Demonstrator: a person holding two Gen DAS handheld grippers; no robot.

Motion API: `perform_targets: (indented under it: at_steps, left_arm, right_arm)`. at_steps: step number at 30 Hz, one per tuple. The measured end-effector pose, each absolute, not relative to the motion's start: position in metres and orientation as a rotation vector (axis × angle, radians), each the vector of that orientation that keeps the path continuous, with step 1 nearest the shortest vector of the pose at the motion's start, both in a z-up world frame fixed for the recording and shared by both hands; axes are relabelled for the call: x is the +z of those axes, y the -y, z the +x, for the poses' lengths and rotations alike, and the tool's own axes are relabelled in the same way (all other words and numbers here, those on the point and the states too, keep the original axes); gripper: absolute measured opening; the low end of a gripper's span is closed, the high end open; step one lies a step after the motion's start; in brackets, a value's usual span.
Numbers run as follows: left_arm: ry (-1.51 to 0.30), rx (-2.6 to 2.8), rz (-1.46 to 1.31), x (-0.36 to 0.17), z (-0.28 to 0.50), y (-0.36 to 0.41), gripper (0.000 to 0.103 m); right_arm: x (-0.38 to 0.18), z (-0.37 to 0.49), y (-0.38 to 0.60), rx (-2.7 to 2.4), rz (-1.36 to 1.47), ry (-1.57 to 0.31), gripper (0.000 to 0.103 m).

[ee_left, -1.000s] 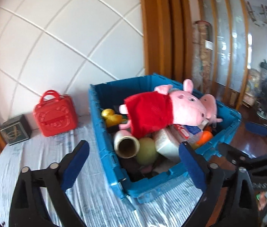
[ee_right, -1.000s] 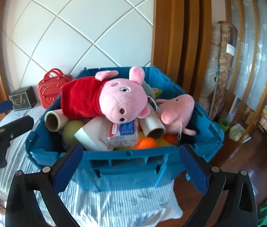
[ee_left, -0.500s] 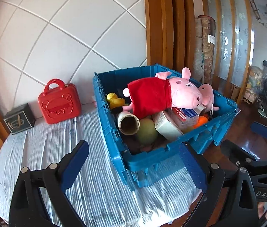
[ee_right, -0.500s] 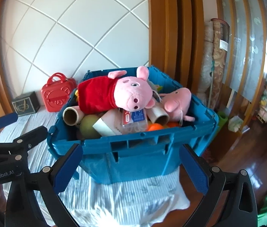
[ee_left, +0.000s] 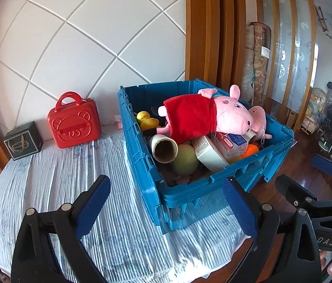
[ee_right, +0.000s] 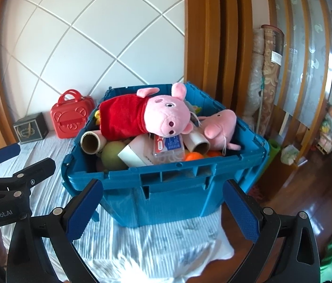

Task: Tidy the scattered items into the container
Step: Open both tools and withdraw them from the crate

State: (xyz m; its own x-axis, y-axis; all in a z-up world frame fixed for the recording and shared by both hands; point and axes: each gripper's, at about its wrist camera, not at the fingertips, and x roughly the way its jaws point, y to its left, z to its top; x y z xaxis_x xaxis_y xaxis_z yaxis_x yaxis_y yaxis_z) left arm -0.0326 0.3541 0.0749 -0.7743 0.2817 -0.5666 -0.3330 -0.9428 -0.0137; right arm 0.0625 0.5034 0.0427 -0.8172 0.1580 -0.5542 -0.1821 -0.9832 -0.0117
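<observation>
A blue plastic crate (ee_left: 184, 193) (ee_right: 166, 188) stands on a striped cloth and is full of toys. On top lies a pink pig plush in a red dress (ee_left: 203, 115) (ee_right: 142, 115), with a second pink pig plush (ee_right: 220, 125) beside it. Under them I see a cardboard tube (ee_left: 164, 148), a green ball (ee_left: 186, 161), a yellow duck (ee_left: 145, 120), a white box (ee_right: 133, 154) and an orange ball (ee_right: 194, 156). My left gripper (ee_left: 166, 210) is open near the crate's front corner. My right gripper (ee_right: 158, 207) is open in front of the crate, holding nothing.
A red toy suitcase (ee_left: 74, 121) and a small dark box (ee_left: 22, 140) stand against the white tiled wall at the back left. The table edge (ee_left: 227, 254) drops to a wooden floor (ee_right: 307, 202) on the right. Wooden slats rise behind the crate.
Both grippers have drawn back from the crate and risen, so the crate looks smaller and more of the cloth shows. Nothing in the crate has moved.
</observation>
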Motion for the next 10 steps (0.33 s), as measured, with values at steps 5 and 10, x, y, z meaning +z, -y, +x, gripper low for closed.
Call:
perform_targets:
  at_steps: [5, 10]
  left_arm:
    - [-0.119, 2.685, -0.838, 0.0747, -0.0338, -0.3536, 0.097]
    - [-0.118, 2.689, -0.840, 0.0744, -0.0348, -0.3545, 0.097]
  right_arm:
    - [0.0429, 0.0610, -0.5011, 2.835, -0.864, -0.055, 0.103]
    - [0.0428, 0.0602, -0.5023, 2.835, -0.864, -0.057, 0.103]
